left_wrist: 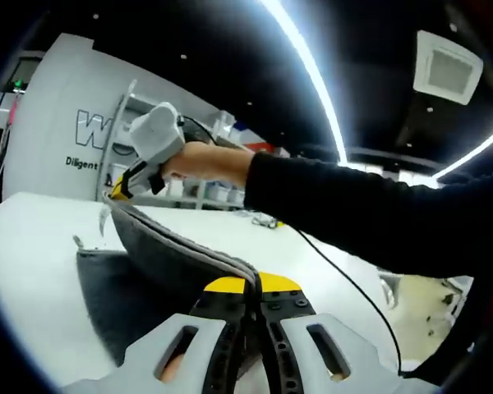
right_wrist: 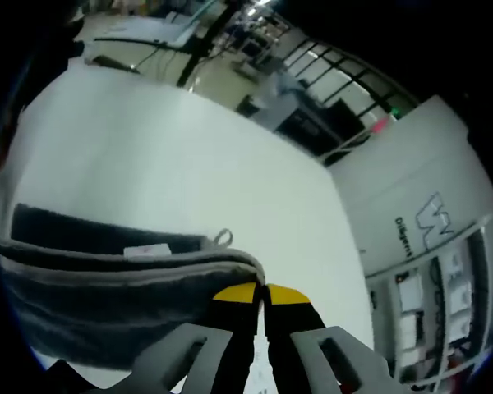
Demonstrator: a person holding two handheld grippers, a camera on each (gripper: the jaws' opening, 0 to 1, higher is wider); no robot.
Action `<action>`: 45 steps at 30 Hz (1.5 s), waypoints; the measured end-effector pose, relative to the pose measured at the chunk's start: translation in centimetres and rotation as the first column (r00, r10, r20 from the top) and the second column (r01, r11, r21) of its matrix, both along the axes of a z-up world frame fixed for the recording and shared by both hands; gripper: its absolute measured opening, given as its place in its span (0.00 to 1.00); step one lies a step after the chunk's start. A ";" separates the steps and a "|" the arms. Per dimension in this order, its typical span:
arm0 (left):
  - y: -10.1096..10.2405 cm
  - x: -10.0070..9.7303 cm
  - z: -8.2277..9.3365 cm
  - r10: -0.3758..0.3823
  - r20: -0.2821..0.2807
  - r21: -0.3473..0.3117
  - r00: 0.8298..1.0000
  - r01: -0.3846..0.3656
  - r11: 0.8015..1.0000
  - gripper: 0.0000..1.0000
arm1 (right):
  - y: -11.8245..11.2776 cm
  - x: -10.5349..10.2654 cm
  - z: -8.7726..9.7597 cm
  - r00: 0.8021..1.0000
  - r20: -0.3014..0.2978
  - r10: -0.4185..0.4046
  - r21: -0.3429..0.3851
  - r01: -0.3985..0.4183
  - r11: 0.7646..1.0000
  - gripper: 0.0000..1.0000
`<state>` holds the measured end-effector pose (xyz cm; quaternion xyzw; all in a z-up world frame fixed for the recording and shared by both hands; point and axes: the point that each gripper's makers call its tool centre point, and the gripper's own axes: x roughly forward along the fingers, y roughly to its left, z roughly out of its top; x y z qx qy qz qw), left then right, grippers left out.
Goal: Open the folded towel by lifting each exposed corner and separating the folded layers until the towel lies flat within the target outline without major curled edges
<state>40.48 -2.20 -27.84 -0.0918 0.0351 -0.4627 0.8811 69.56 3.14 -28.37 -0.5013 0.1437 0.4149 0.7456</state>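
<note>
Your counter (left_wrist: 33, 246) is a wide white surface, and it runs under everything in both views (right_wrist: 148, 156). On it lies the towel (left_wrist: 148, 271), dark grey with a paler hem, partly flat on the counter and partly lifted: in the left gripper view one edge rises off the counter as a taut band stretched between your two grippers. Your sleeve (left_wrist: 370, 209) in black crosses that view from the right, and your hand (left_wrist: 201, 160) at its end holds the right gripper (left_wrist: 119, 190), which pinches the far end of the raised edge. Your left gripper (left_wrist: 252, 287) has its yellow-tipped fingers (left_wrist: 222, 286) clenched on the near end of the same edge, the cloth running in between them. In the right gripper view the towel (right_wrist: 90, 287) hangs as folded layers to the left of the right gripper (right_wrist: 261, 294), whose fingers (right_wrist: 234, 294) are pressed together on the towel's corner. A small white label (right_wrist: 146, 250) sits on the upper layer, and a little hanging loop (right_wrist: 223, 238) sticks up near the pinched corner. A thin black cable (left_wrist: 345, 275) trails over the counter below your sleeve.
</note>
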 end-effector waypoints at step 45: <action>-7.3 -0.4 -2.1 -0.082 0.011 0.029 0.997 0.081 0.996 0.01 | -8.0 0.5 0.4 0.990 0.006 -0.139 0.510 0.116 0.852 0.00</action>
